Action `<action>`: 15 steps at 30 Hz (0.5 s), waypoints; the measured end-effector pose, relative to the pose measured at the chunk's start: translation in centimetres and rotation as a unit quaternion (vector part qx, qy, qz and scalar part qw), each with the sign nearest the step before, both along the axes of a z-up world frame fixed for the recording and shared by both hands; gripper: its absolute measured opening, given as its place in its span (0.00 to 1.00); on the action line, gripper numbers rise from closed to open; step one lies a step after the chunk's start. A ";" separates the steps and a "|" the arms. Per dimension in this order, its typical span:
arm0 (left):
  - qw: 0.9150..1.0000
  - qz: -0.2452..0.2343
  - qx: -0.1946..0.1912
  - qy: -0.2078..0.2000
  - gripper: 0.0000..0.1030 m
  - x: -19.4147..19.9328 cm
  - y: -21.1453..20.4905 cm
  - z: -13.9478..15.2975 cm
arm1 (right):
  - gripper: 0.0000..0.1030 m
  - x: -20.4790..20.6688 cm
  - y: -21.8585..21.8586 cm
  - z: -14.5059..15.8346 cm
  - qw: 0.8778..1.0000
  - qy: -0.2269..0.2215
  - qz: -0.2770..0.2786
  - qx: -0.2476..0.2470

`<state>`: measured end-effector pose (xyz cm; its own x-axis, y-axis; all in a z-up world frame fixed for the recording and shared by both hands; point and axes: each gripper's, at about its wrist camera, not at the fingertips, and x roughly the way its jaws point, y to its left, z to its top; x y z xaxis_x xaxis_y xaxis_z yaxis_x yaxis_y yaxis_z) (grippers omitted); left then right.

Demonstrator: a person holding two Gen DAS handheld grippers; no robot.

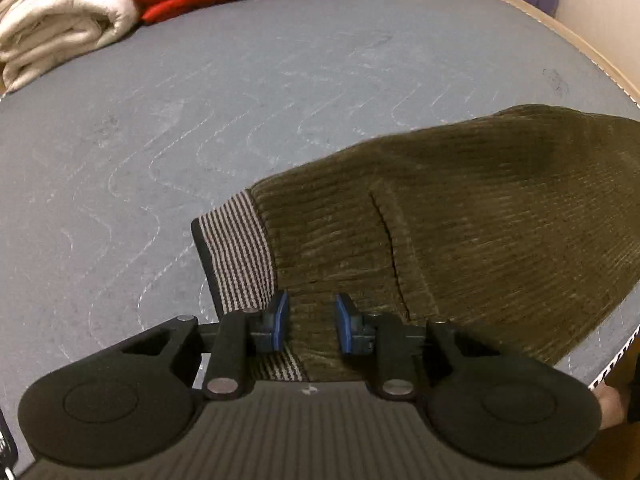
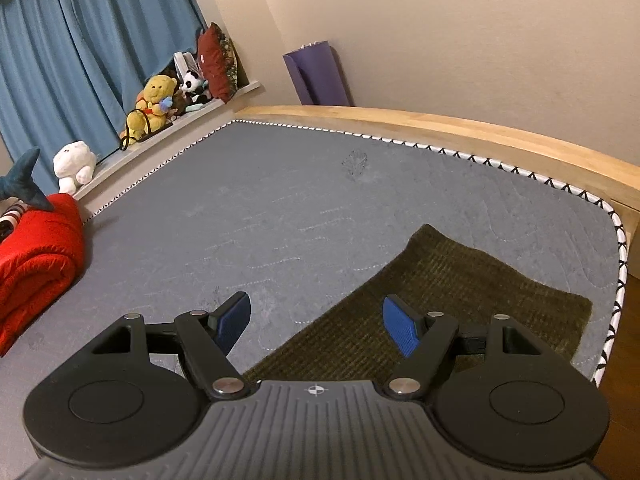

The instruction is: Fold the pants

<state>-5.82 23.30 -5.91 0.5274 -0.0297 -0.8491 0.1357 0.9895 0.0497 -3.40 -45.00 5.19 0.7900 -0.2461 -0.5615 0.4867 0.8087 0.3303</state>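
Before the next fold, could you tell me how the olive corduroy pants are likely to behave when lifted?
The pants lie flat on the mattress, so probably floppy. The thick ribbing suggests some weight and grip. The left hand-held gripper, jaws parted, straddles the waistband.

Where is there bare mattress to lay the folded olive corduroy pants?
The widest free patch is the grey quilted mattress centre, bordered by the olive corduroy pants, the red knitted blanket and the wooden bed frame. It is crowded at the far corner in the left wrist view, where the cream folded quilt sits beside the red blanket.
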 end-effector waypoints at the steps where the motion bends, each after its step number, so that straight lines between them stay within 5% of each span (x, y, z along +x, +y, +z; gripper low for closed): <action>1: 1.000 0.011 -0.004 -0.004 0.30 0.0 -0.2 0.9 | 0.73 -0.2 0.0 0.1 1.000 -0.002 0.001 0.002; 5: 0.998 -0.014 -0.016 -0.056 0.46 -0.5 -2.7 3.9 | 0.74 -1.0 0.2 0.6 1.000 -0.012 0.013 0.004; 15: 0.993 -0.089 -0.036 -0.075 0.46 5.1 -11.0 3.6 | 0.77 -1.3 0.6 -0.1 0.998 0.004 0.044 -0.033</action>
